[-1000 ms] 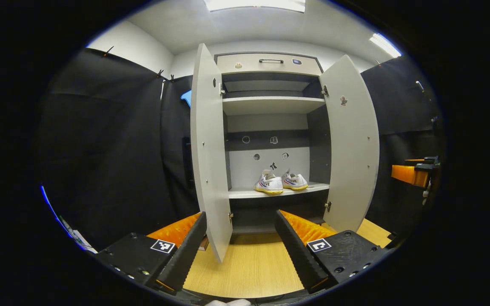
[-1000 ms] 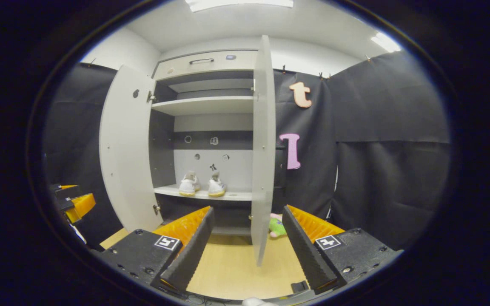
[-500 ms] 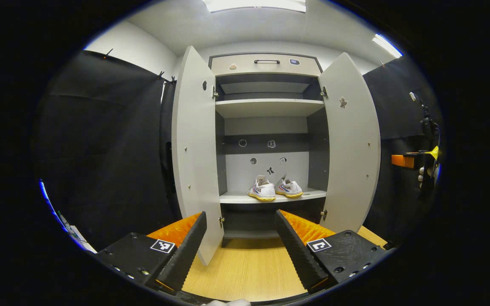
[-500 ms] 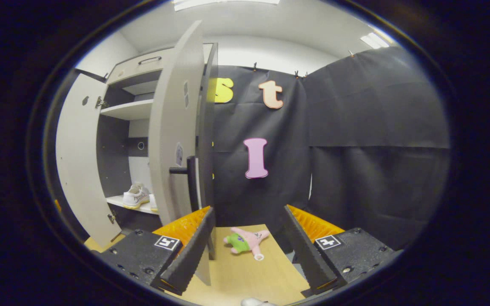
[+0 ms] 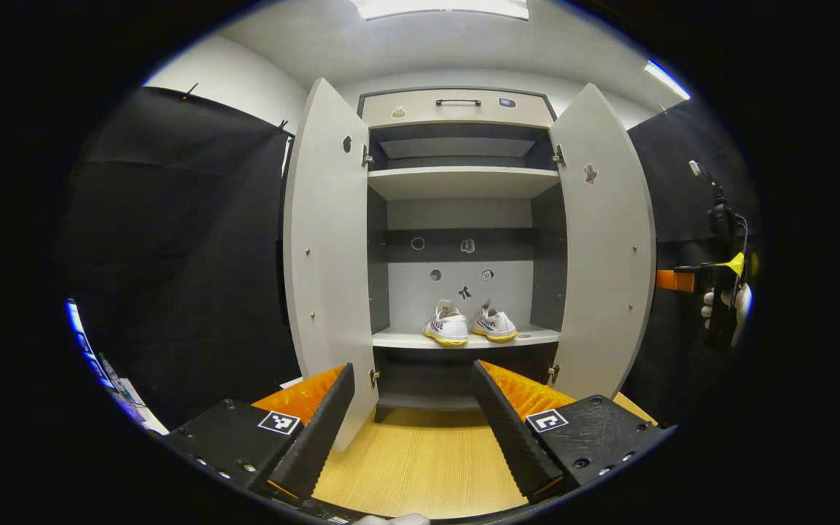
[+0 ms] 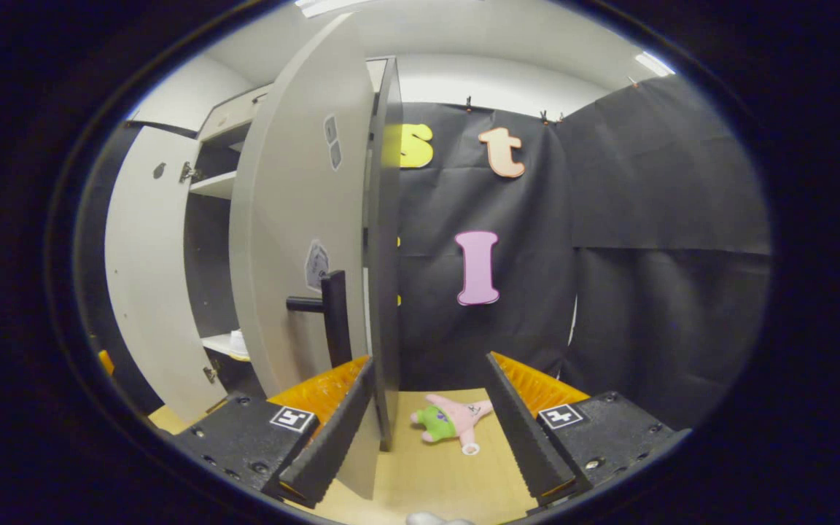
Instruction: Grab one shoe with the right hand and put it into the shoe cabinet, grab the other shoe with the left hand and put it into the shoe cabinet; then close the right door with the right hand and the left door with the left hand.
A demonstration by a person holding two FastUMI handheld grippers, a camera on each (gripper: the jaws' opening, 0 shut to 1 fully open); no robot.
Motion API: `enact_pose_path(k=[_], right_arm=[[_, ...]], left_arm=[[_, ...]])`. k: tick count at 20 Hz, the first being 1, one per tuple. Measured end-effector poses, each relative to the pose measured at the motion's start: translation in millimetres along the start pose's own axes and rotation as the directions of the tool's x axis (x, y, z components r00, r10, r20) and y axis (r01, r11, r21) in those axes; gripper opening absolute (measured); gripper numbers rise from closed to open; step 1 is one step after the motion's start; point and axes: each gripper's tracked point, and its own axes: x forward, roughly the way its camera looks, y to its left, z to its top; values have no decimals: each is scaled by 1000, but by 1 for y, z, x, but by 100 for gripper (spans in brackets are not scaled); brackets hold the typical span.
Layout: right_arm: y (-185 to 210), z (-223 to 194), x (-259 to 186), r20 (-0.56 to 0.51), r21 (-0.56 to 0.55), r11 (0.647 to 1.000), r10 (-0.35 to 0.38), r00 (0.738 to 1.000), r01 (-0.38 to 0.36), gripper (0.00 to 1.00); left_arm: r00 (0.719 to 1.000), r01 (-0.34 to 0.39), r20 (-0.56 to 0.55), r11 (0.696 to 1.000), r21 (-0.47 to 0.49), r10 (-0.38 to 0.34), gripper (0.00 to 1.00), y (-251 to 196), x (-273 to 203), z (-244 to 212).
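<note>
Both doors of the grey shoe cabinet (image 5: 456,109) stand open in the left gripper view. Two white shoes with yellow soles (image 5: 446,328) (image 5: 494,326) sit side by side on its lower shelf (image 5: 537,337). My left gripper (image 5: 413,375) is open and holds nothing, facing the cabinet from a distance over the wooden floor. My right gripper (image 6: 429,361) is open too, on the outer side of the right door (image 6: 289,219). That door's black handle (image 6: 332,313) is just above its left finger. A sliver of a shoe (image 6: 239,340) shows past the door. The right gripper (image 5: 690,281) also appears far right, beyond the right door (image 5: 602,240).
A pink and green starfish plush (image 6: 453,423) lies on the wooden floor (image 6: 427,481) between the right gripper's fingers, farther off. The left door (image 5: 329,248) hangs open toward me. Black cloth walls close in both sides. A hand (image 5: 726,306) holds the right gripper.
The right gripper has swung right, round to the outer face of the right door, whose handle now shows. The left gripper shifted a little, and the cabinet now sits centred in its view.
</note>
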Motion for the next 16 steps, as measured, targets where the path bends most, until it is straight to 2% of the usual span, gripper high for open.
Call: enact_pose_path(k=[1,3,12,13,14,15,16], right_arm=[[1,1,-1,4,2,1000,-1,1000,1,95],[10,1,-4,9,-10,1000,-8,1000,8,94],[105,-2,3,22,-26,993,113,993,-112,95],[116,-3,7,23,-34,992,125,992,-124,100],[130,-2,11,25,-31,989,147,989,-147,87],[147,-3,15,18,-25,981,191,982,-190,95],[167,-5,16,7,-28,971,237,971,-237,87]], left_arm=[[1000,-2,0,1000,2,2,97,2,0,1],[1000,-5,3,1000,6,5,97,5,-3,3],[999,-44,6,999,12,44,97,48,-24,4],[999,-54,4,998,16,54,97,55,-28,3],[998,-67,7,998,21,67,97,62,-31,3],[997,-73,7,997,25,73,97,67,-33,6],[997,-76,5,997,31,76,97,71,-37,4]])
